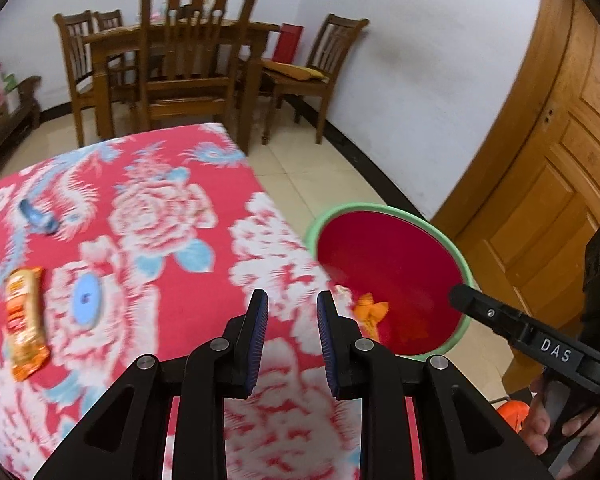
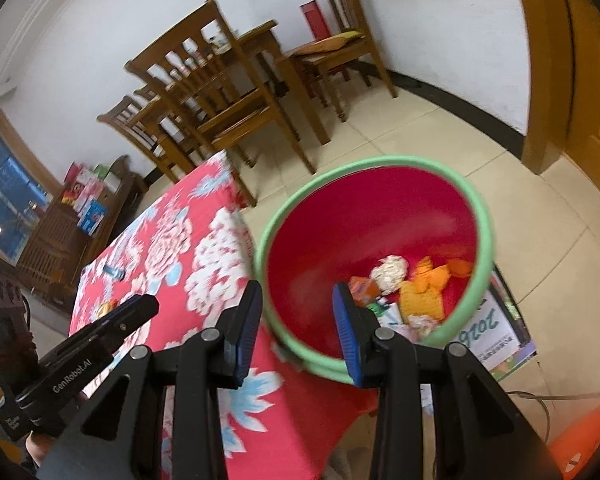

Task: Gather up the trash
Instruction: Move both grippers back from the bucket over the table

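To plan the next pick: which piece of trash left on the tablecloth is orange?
The orange snack wrapper near the table's left edge; the other piece, a small blue wrapper, lies farther back.

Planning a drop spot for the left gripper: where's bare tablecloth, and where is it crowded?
Free: the tablecloth between the orange snack wrapper and the edge by the red bin, and its far end toward the chairs. Crowded: the left side, with wrapper and blue wrapper; the bin floor holds trash.

Both wrist cameras look steeply down along their fingers: the left over the floral table (image 1: 172, 208), the right nearer the red bin (image 2: 380, 216); the 2 views share both
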`<control>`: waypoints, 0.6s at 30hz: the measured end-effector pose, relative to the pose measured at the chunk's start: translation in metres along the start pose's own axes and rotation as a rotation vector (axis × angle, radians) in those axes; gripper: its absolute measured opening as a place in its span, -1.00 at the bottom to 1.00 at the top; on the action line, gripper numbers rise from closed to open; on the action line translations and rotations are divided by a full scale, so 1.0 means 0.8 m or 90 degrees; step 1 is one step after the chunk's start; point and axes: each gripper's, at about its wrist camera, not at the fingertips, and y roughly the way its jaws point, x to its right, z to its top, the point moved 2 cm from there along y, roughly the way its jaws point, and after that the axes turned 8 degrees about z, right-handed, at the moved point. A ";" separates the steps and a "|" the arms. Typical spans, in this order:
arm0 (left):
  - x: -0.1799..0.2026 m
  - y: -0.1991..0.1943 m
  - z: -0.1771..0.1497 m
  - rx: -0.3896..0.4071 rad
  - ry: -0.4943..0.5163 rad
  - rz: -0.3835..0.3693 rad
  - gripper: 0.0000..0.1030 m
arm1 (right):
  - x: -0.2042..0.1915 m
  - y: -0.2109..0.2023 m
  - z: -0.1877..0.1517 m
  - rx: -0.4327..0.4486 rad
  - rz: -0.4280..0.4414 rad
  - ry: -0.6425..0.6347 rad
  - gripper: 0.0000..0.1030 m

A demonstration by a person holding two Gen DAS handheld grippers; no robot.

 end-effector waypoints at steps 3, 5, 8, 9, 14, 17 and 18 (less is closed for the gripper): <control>-0.024 -0.012 -0.002 0.007 -0.021 0.019 -0.51 | -0.020 0.009 -0.005 -0.011 0.015 -0.017 -0.24; -0.038 -0.017 -0.004 0.010 -0.033 0.031 -0.51 | -0.033 0.013 -0.006 -0.016 0.024 -0.029 -0.24; -0.059 -0.024 -0.006 0.012 -0.048 0.050 -0.51 | -0.054 0.019 -0.008 -0.023 0.035 -0.049 -0.24; -0.065 -0.026 -0.007 0.013 -0.052 0.058 -0.51 | -0.060 0.021 -0.008 -0.025 0.039 -0.054 -0.24; -0.103 -0.036 -0.011 0.019 -0.083 0.088 -0.51 | -0.090 0.032 -0.011 -0.035 0.056 -0.073 -0.23; -0.128 -0.039 -0.013 0.016 -0.107 0.100 -0.51 | -0.105 0.038 -0.014 -0.040 0.062 -0.086 -0.23; -0.132 -0.040 -0.013 0.017 -0.111 0.103 -0.51 | -0.111 0.040 -0.015 -0.043 0.065 -0.090 -0.22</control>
